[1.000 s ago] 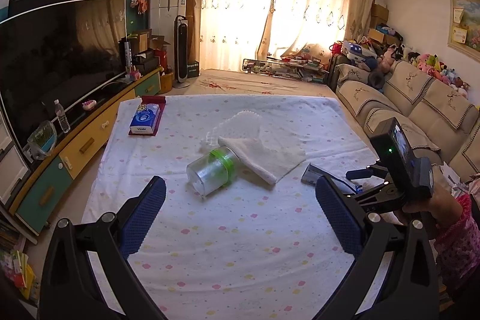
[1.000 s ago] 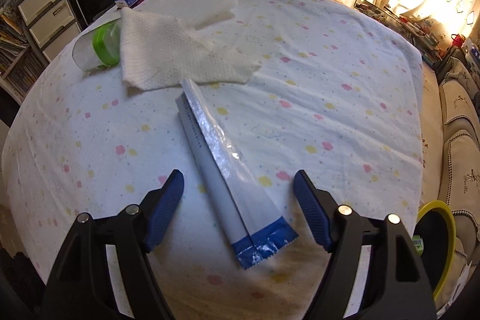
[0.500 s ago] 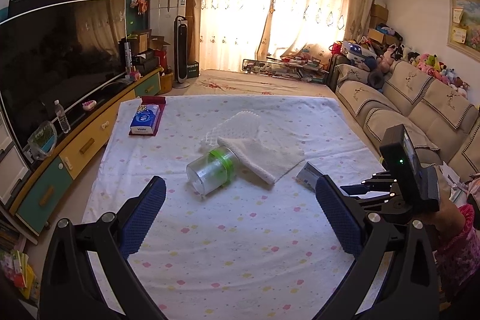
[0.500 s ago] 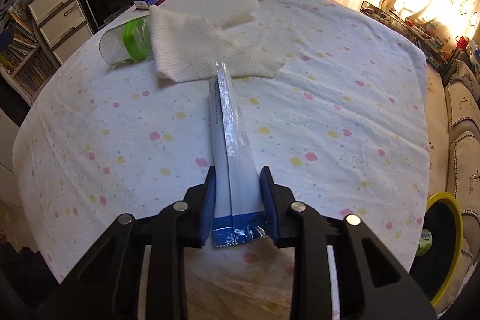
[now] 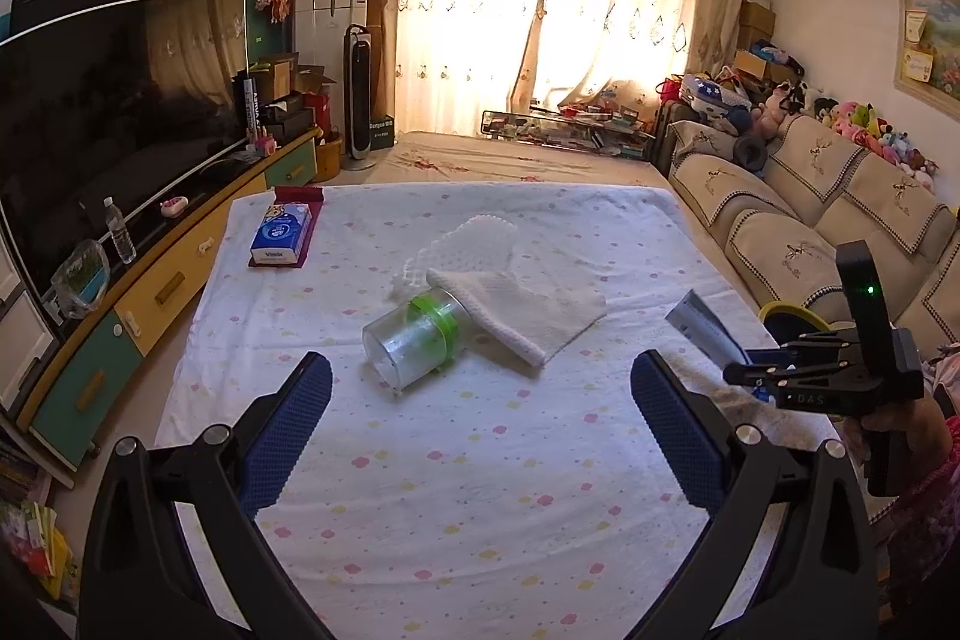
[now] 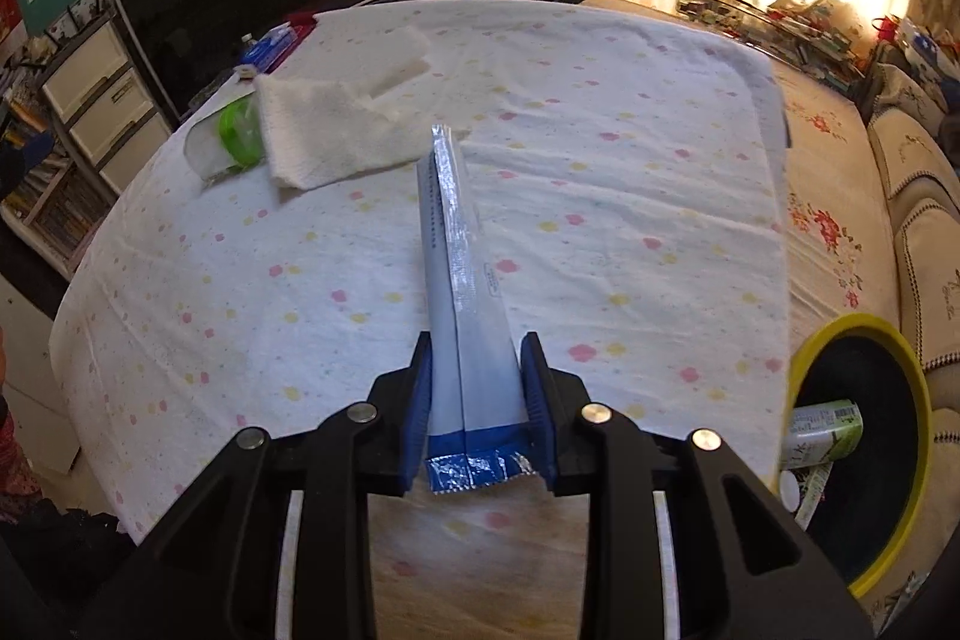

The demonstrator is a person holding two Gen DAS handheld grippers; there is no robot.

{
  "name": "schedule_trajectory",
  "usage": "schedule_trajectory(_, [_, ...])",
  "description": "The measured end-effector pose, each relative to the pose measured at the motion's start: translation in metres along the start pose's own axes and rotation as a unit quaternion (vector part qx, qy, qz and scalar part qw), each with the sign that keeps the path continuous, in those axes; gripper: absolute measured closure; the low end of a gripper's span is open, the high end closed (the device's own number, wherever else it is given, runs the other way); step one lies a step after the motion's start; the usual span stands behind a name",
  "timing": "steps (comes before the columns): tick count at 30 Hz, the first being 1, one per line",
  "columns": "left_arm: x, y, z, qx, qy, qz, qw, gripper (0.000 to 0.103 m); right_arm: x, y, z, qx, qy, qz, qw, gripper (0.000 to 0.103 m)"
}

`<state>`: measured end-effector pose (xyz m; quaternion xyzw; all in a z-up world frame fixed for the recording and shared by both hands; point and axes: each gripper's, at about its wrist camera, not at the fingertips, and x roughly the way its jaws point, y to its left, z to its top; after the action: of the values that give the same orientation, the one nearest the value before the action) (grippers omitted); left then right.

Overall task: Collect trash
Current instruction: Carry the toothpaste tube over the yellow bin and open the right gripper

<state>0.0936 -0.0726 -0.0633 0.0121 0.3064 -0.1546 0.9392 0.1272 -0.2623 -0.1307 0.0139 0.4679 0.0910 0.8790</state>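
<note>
1. Left wrist view: left gripper (image 5: 480, 409) fingers spread wide, holding nothing. Clear plastic jar (image 5: 414, 343) w/ green band lies on its side straight ahead on worktop (image 5: 480, 490), against nubbly white cloth (image 5: 528, 307).
2. Right wrist view: right gripper (image 6: 477, 403) fingers clamped on crinkly foil wrapper (image 6: 459, 292), long axis pointing away; yellow-rimmed bin (image 6: 864, 454) just to the right.

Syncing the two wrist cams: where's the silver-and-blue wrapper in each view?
Left wrist: wrapper at right of the picture, lifted off the tablecloth, in the right tongs.
Right wrist: wrapper at centre, pinched at its blue end, pointing away from the camera.
Shared landmark: the clear jar with green band, lying beside the white cloth.
</note>
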Motion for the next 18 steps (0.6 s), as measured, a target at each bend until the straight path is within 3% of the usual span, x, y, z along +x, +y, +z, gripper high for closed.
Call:
schedule_trajectory(5, [0.002, -0.003, 0.001, 0.003, 0.001, 0.001, 1.0000, 0.005, -0.010, -0.076, -0.007, 0.087, -0.017, -0.059, 0.994, 0.075])
schedule_trajectory(10, [0.007, -0.003, 0.001, 0.003, 0.005, 0.004, 1.0000, 0.005, -0.011, -0.155, -0.029, 0.173, -0.006, -0.134, 0.976, 0.074])
schedule_trajectory(14, [0.011, -0.003, 0.001, 0.004, 0.008, 0.006, 0.9999, 0.005, -0.007, -0.194, -0.049, 0.218, 0.006, -0.168, 0.961, 0.071])
schedule_trajectory(17, [0.015, -0.004, 0.001, 0.007, 0.011, 0.007, 0.9999, 0.005, -0.009, -0.210, -0.061, 0.244, 0.001, -0.187, 0.952, 0.053])
schedule_trajectory(18, [0.016, -0.004, 0.001, 0.008, 0.012, 0.009, 0.9999, 0.005, -0.011, -0.212, -0.064, 0.250, -0.002, -0.186, 0.950, 0.052])
